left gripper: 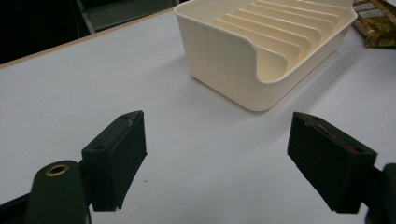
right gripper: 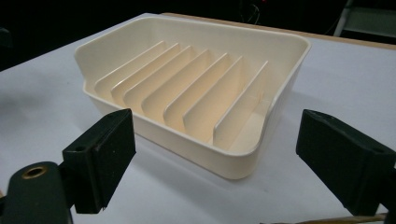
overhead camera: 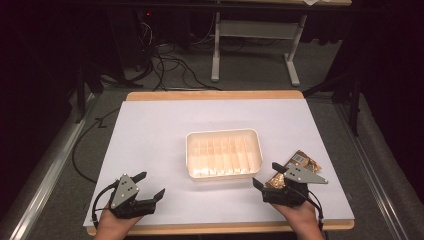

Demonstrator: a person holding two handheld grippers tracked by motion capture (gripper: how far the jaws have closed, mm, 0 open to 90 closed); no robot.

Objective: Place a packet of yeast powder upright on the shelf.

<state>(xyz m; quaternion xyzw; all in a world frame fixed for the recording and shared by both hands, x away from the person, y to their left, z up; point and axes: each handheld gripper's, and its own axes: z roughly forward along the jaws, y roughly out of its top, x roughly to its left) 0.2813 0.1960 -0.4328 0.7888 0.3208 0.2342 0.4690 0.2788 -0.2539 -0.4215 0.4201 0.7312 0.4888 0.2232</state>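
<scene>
A cream plastic tray [overhead camera: 224,154] with upright dividers sits on the white surface [overhead camera: 150,135] between the left gripper [overhead camera: 150,186] and right gripper [overhead camera: 265,175], both with fingers wide and holding nothing.

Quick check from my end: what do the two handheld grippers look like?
Both the left gripper and the right gripper are black, with two blocky jaws, a grey three-cornered plate on top and a black cable trailing back. No sleeves show.

One cream tray [overhead camera: 255,137] with seven dividers is seen ahead of the two grippers, between them. Golden packets [overhead camera: 300,162], seemingly two though the number is hard to tell, are seen just beside the right gripper [overhead camera: 270,174].
</scene>
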